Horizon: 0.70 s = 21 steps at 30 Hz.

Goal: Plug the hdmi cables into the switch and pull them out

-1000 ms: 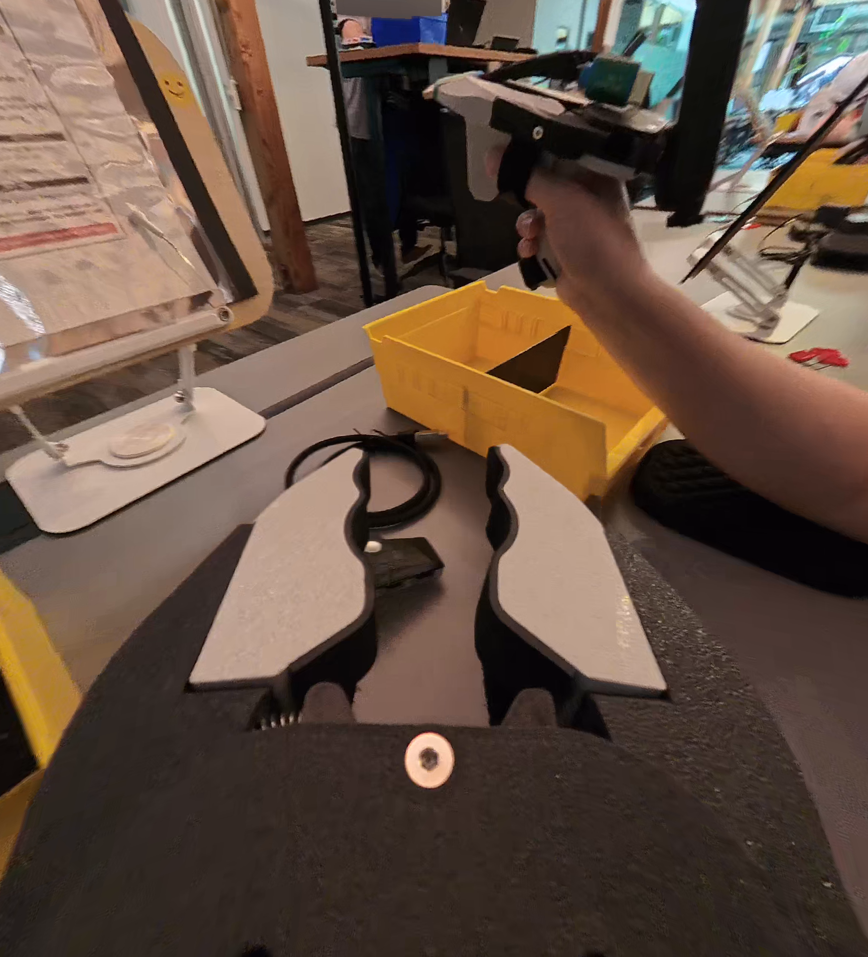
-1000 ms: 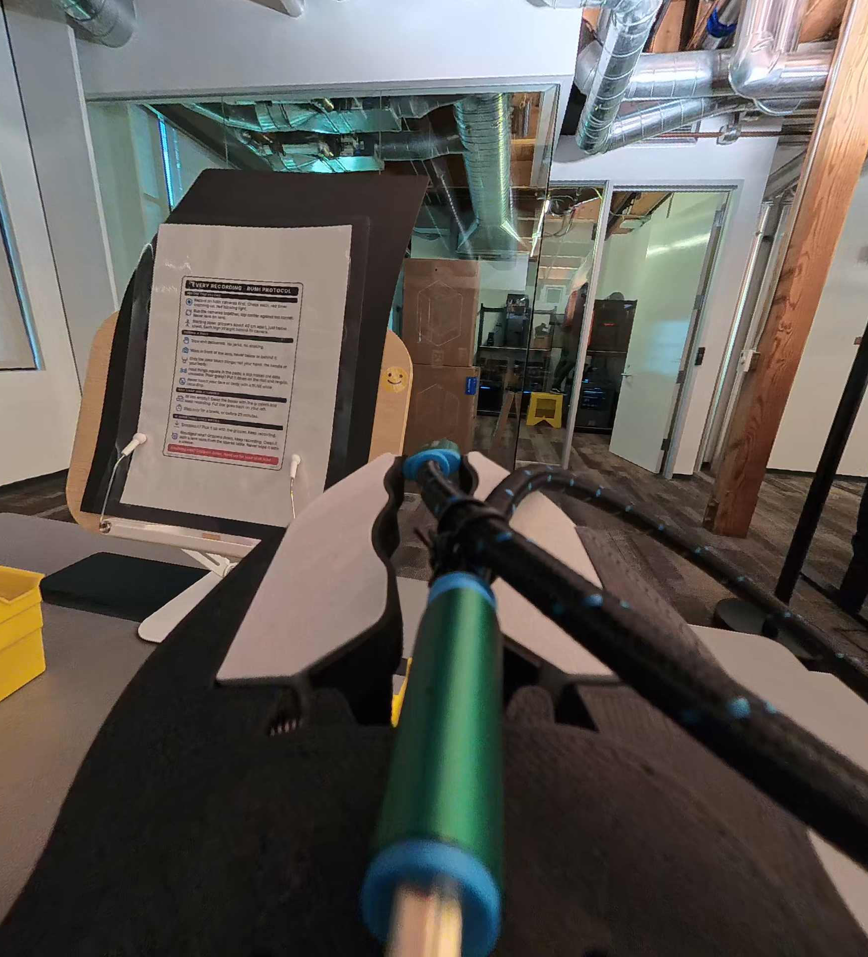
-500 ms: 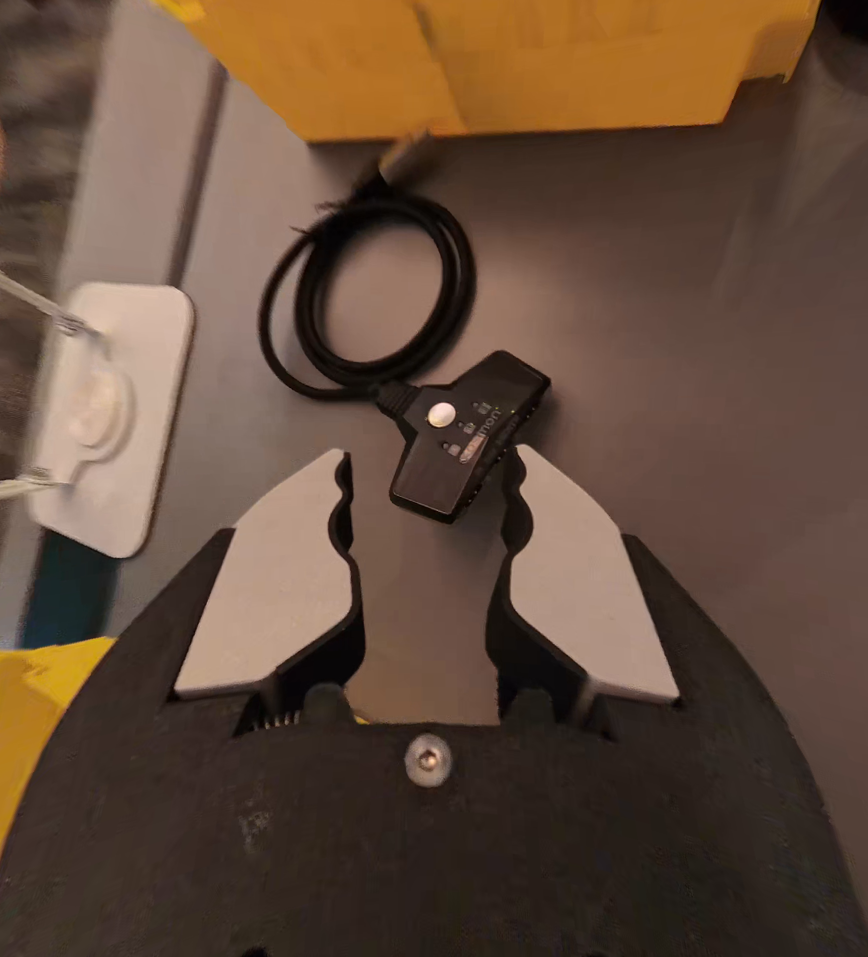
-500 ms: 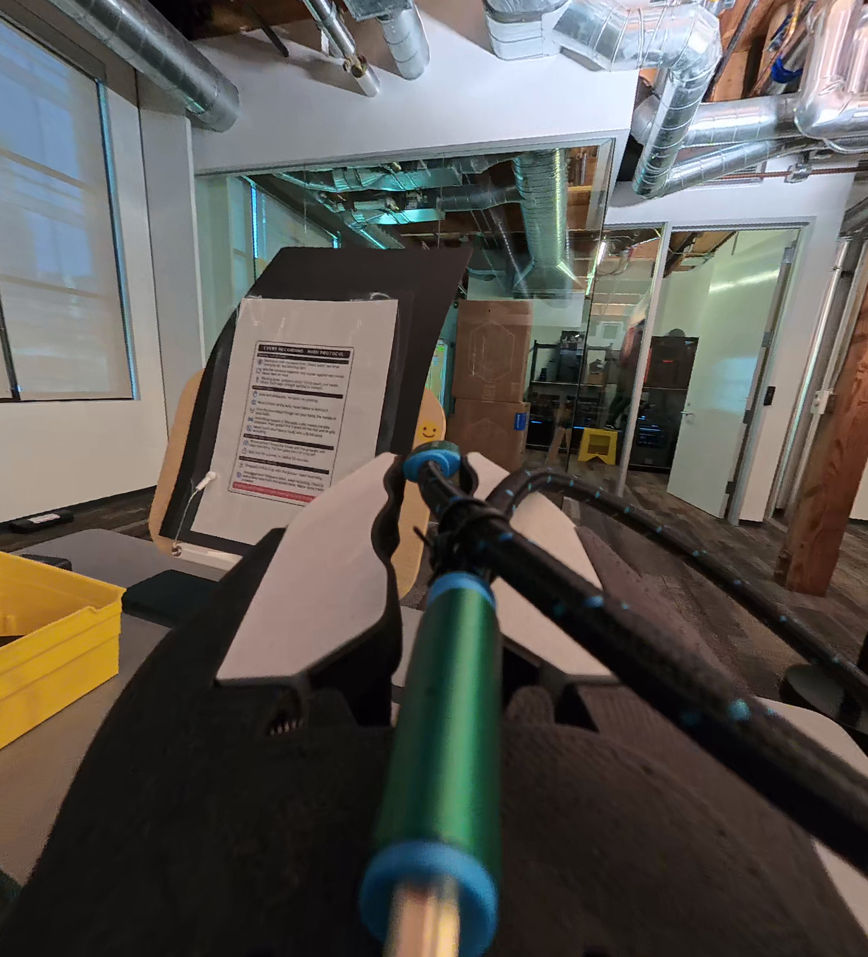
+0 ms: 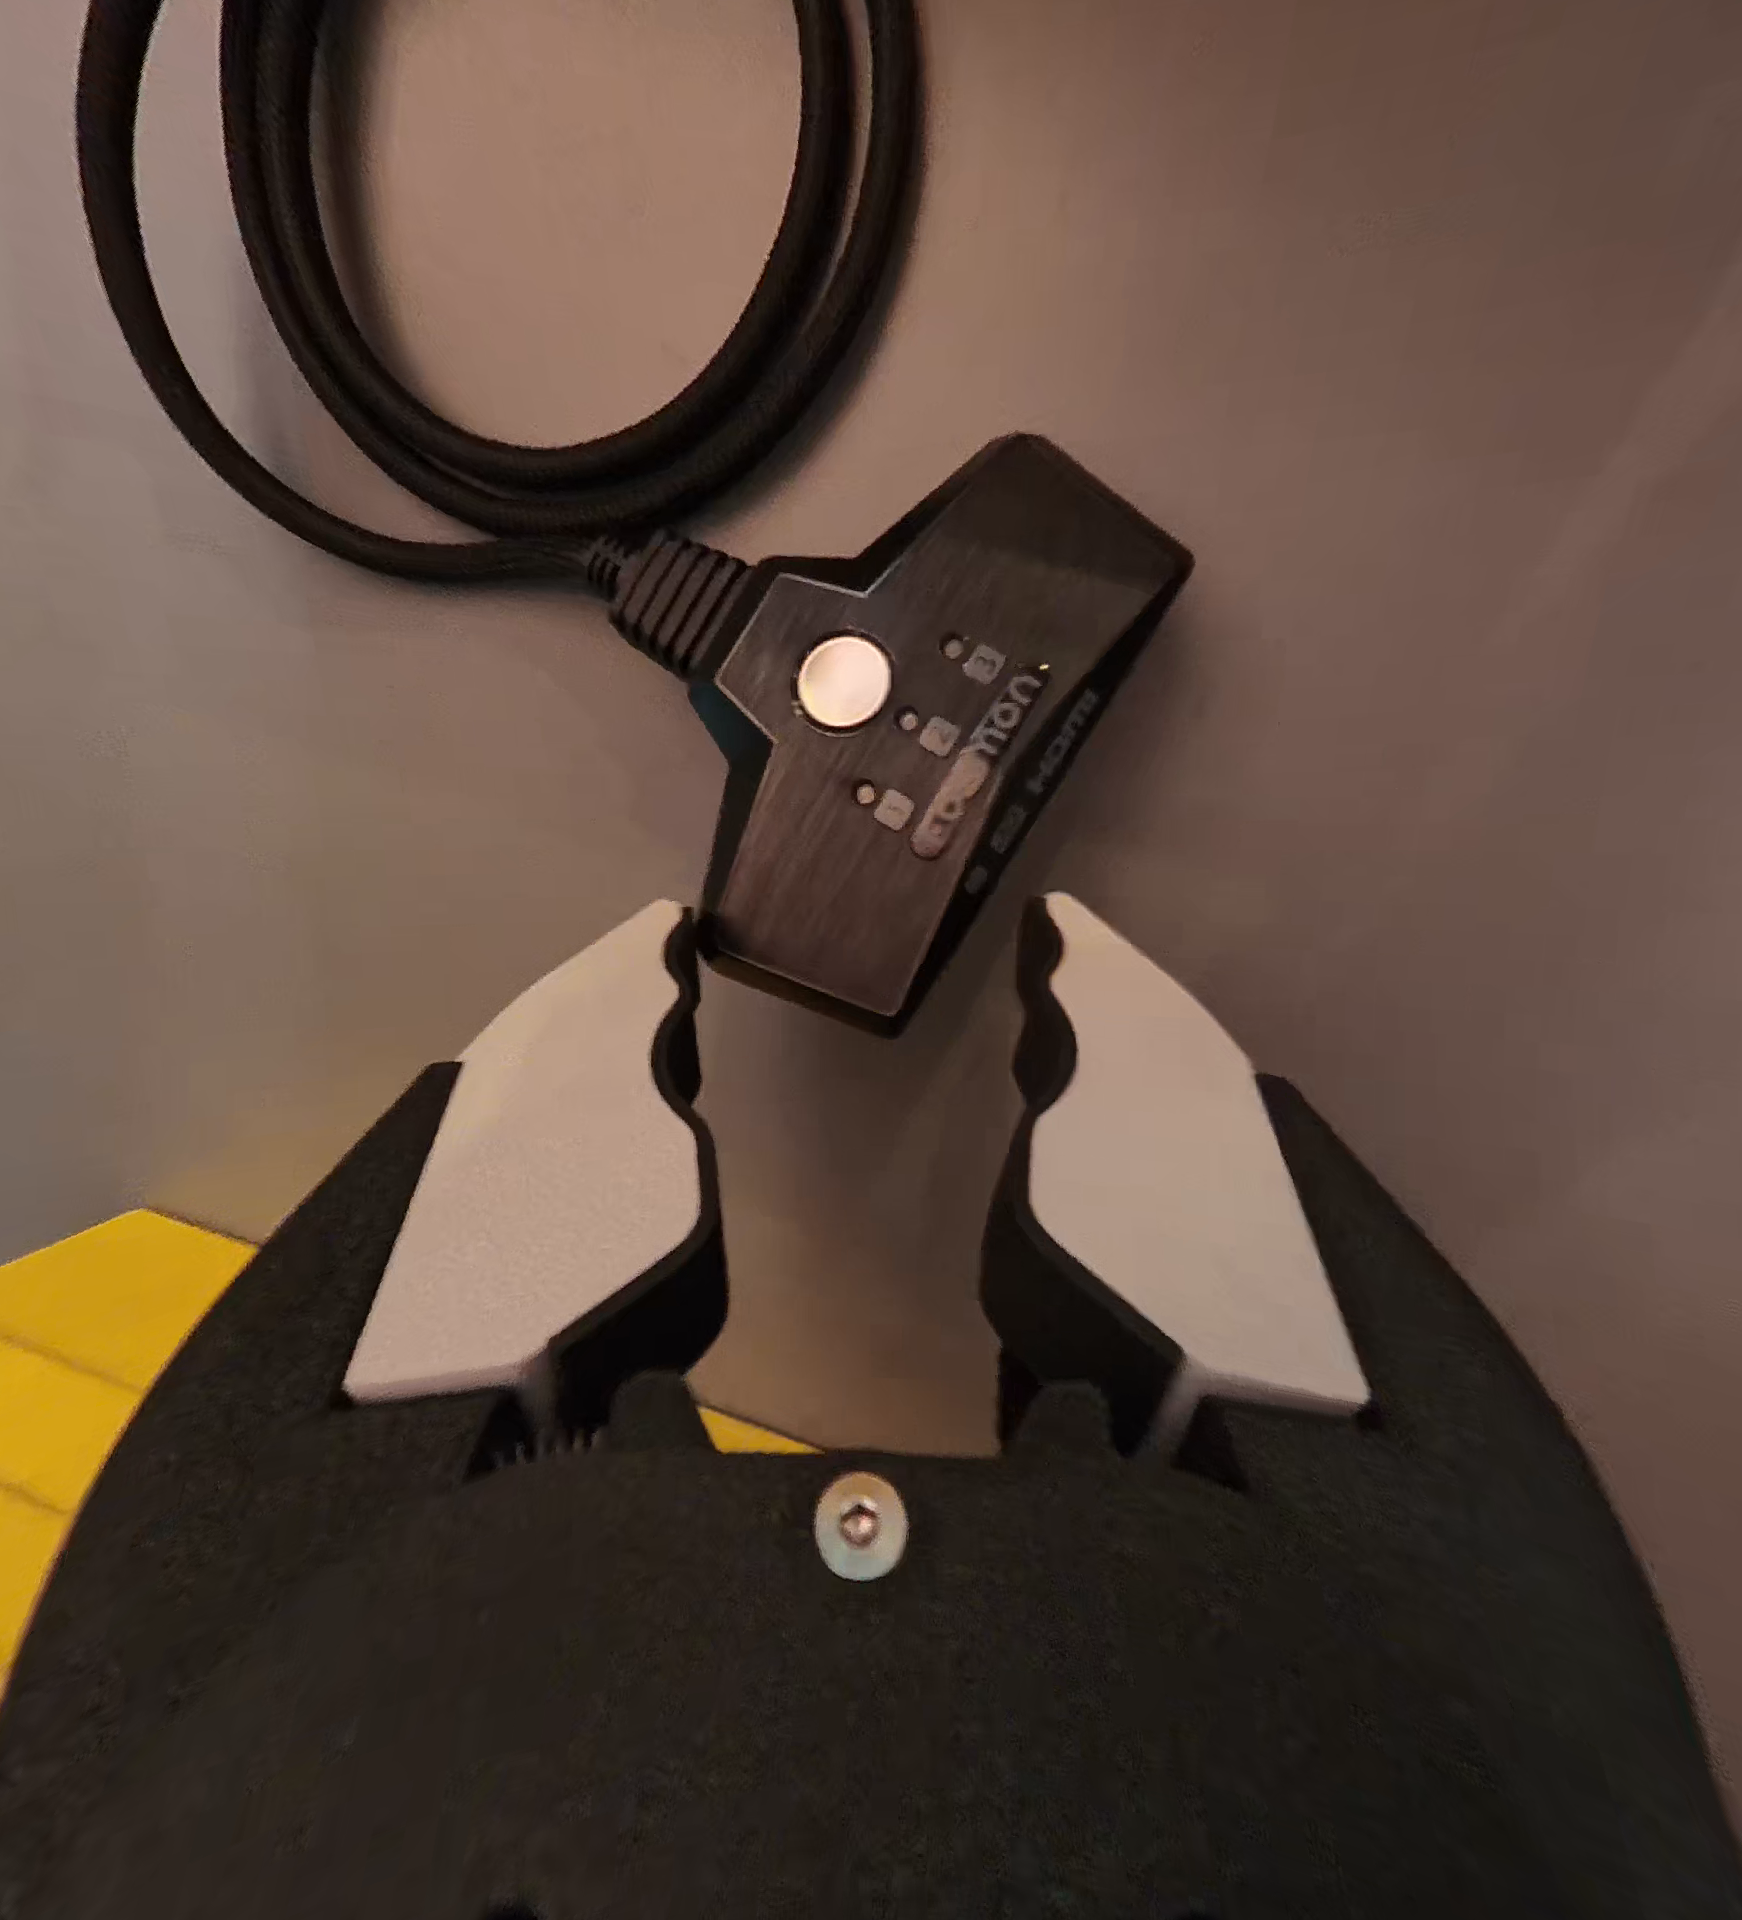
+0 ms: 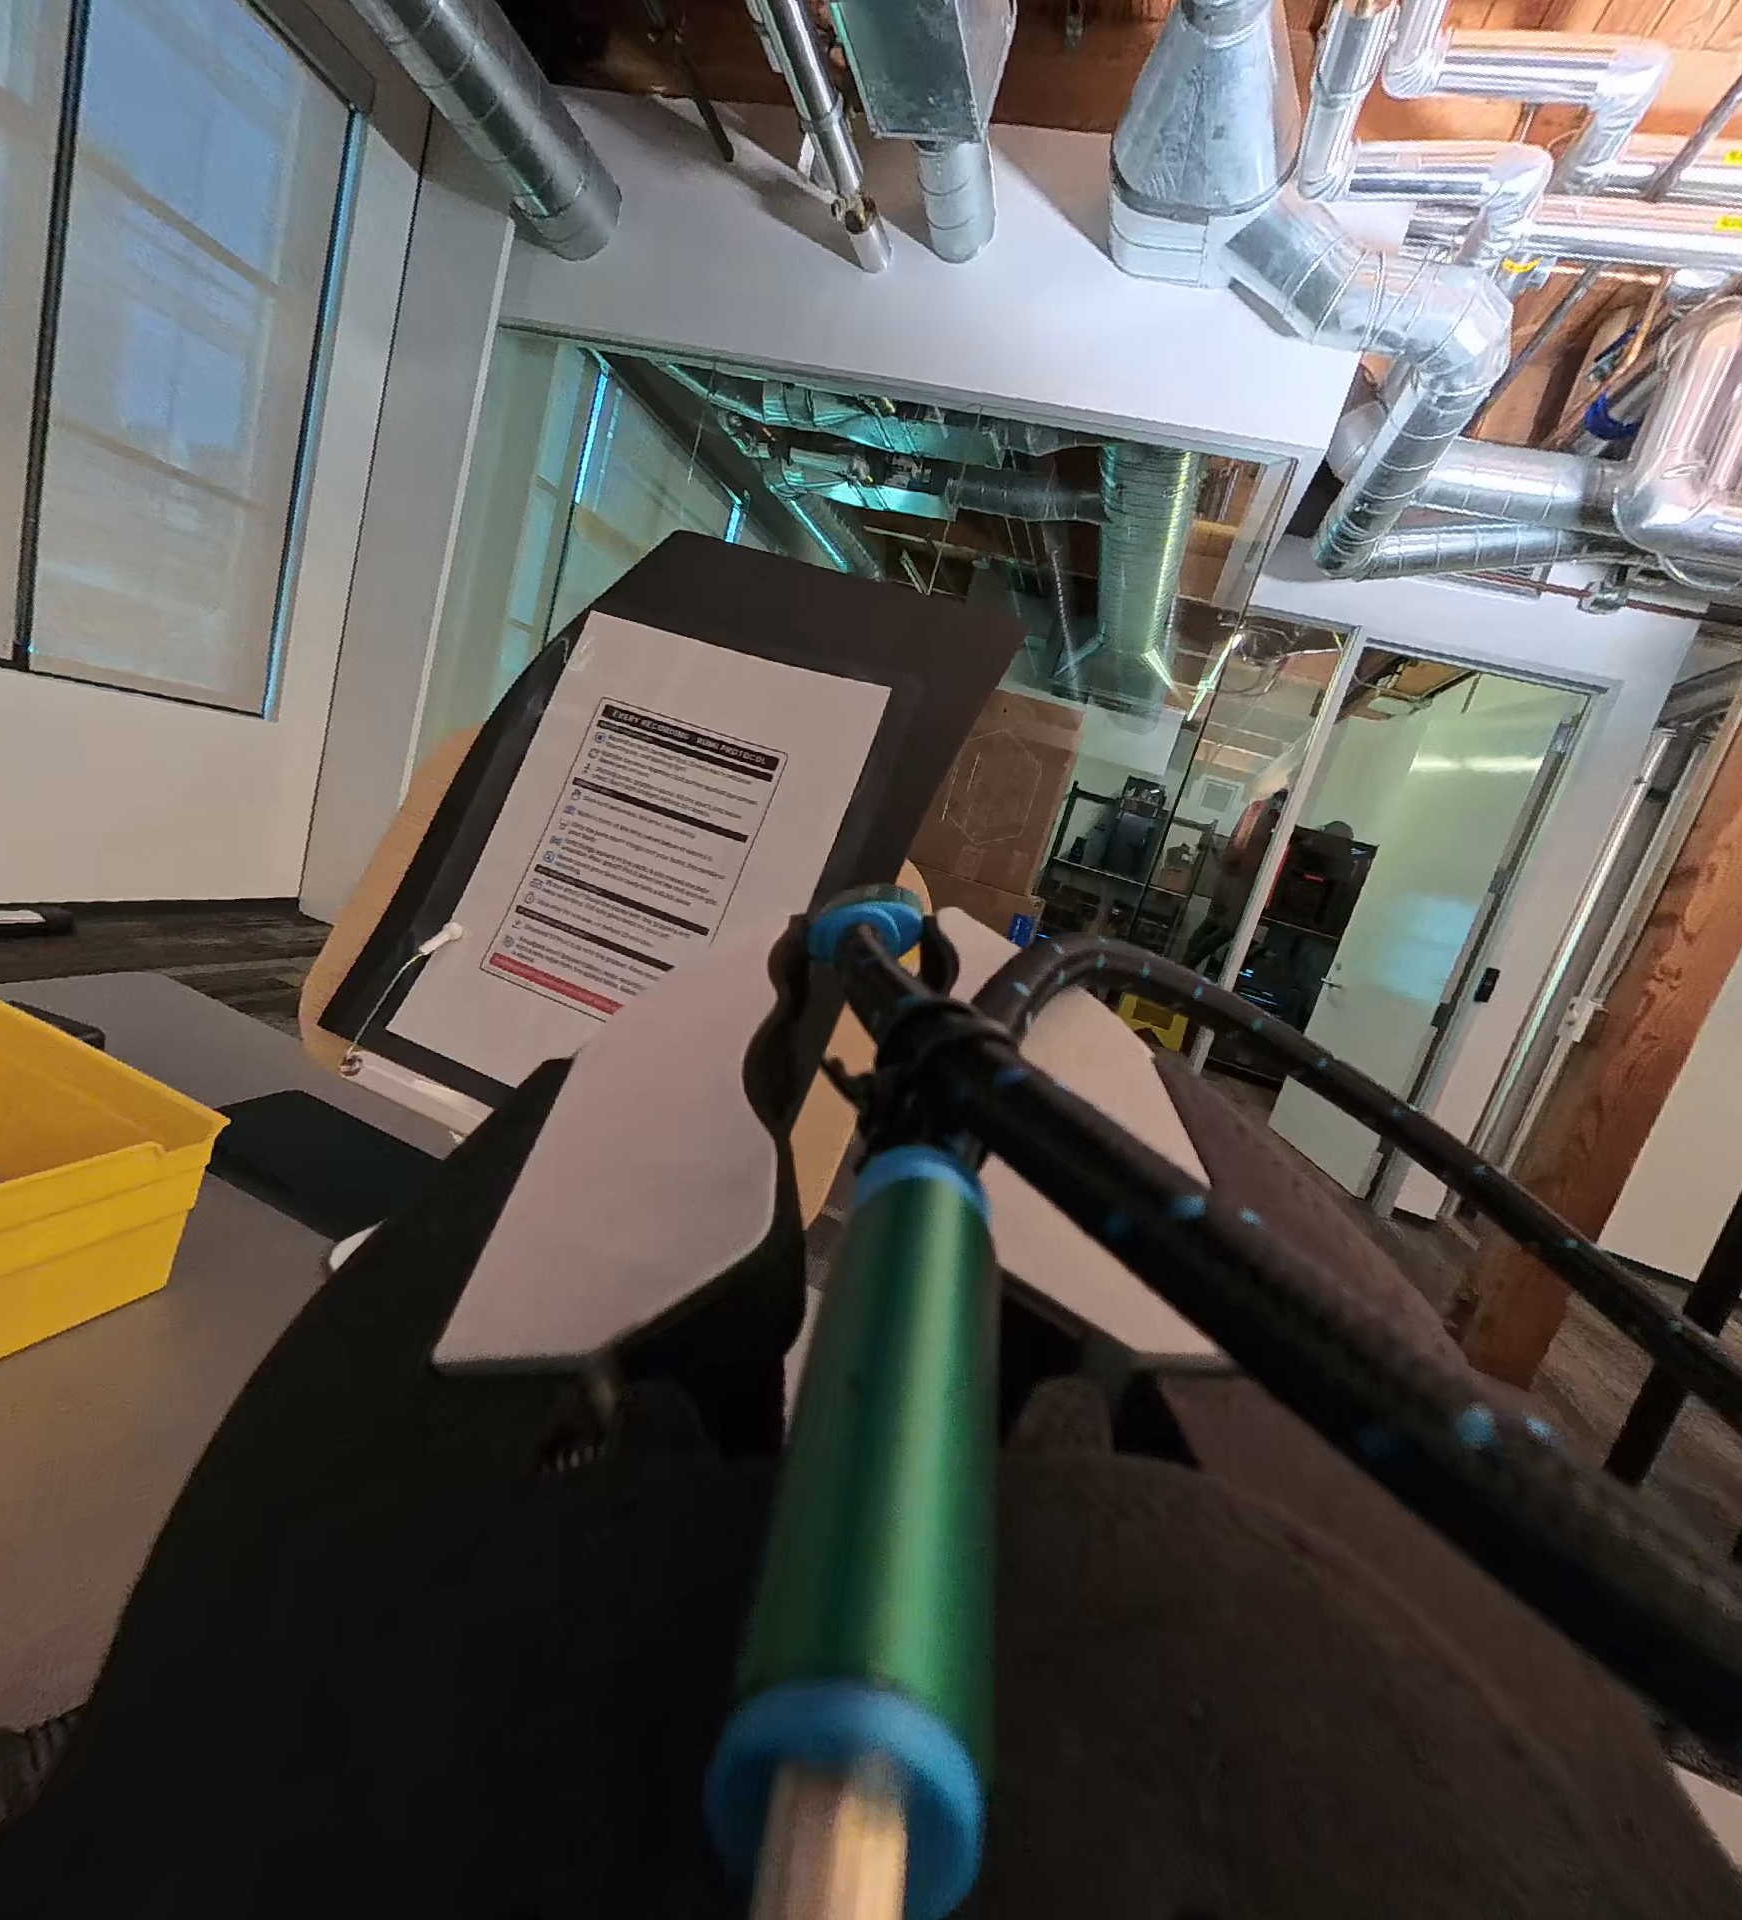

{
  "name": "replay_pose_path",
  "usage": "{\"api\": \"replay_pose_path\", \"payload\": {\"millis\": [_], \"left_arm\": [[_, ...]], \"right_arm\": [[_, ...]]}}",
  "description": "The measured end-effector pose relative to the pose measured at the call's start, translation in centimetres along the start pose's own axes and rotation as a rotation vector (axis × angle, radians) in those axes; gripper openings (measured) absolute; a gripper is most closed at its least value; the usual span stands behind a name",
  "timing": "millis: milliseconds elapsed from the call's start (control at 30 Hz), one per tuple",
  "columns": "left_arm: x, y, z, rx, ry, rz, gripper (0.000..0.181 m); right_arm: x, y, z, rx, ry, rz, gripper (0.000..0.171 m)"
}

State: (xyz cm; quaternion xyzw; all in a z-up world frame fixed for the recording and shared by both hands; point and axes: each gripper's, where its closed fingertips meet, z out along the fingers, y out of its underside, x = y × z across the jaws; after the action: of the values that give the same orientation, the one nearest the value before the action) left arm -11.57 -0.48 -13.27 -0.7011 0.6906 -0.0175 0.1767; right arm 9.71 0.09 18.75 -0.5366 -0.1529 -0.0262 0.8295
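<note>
The black HDMI switch (image 5: pixel 908 748) with a round silver button lies flat on the grey table (image 5: pixel 1469 520), its black braided lead coiled (image 5: pixel 493 312) beyond it. My left gripper (image 5: pixel 862 920) is open and points down at it; the switch's near end sits between the fingertips, and its corner is at the left fingertip (image 5: pixel 638 956). My right gripper (image 6: pixel 872 961) is raised above the table and shut on an HDMI cable with a green and blue plug (image 6: pixel 877 1455); its black, blue-flecked cord (image 6: pixel 1366 1299) loops off to the right.
A yellow bin (image 5: pixel 46 1382) shows under my left gripper at the lower left. In the right wrist view another yellow bin (image 6: pixel 36 1174) stands on the table at the left, with a document stand holding a printed sheet (image 6: pixel 659 852) behind it. A wooden post (image 6: pixel 1698 935) is at the right. There is about 40 cm between the tips of the two grippers.
My left gripper tilted down from a level view and dropped close to the switch, its fingertips now either side of the near end. My right gripper tilted upward, still holding the cable.
</note>
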Motion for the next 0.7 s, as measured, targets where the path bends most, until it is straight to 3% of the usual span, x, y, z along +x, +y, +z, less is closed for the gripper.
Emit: {"api": "replay_pose_path", "payload": {"millis": [167, 467, 600, 700], "left_arm": [[1.1, 0.7, 0.5, -0.059, 0.008, -0.099, 0.05], [4.4, 3.0, -0.1, -0.047, -0.114, -0.51, 0.05], [6.8, 2.5, -0.6, 0.005, 0.015, -0.72, 0.05], [9.5, 0.6, -1.5, 0.068, 0.226, -0.785, 0.059]], "right_arm": [[1.0, 1.0, 0.2, -0.046, 0.041, 0.027, 0.021], [4.1, 3.1, 0.1, -0.129, 0.181, 0.041, 0.02], [4.0, 3.5, 0.3, -0.143, 0.18, 0.035, 0.019], [3.6, 3.7, 0.5, -0.148, 0.168, 0.035, 0.02]]}}
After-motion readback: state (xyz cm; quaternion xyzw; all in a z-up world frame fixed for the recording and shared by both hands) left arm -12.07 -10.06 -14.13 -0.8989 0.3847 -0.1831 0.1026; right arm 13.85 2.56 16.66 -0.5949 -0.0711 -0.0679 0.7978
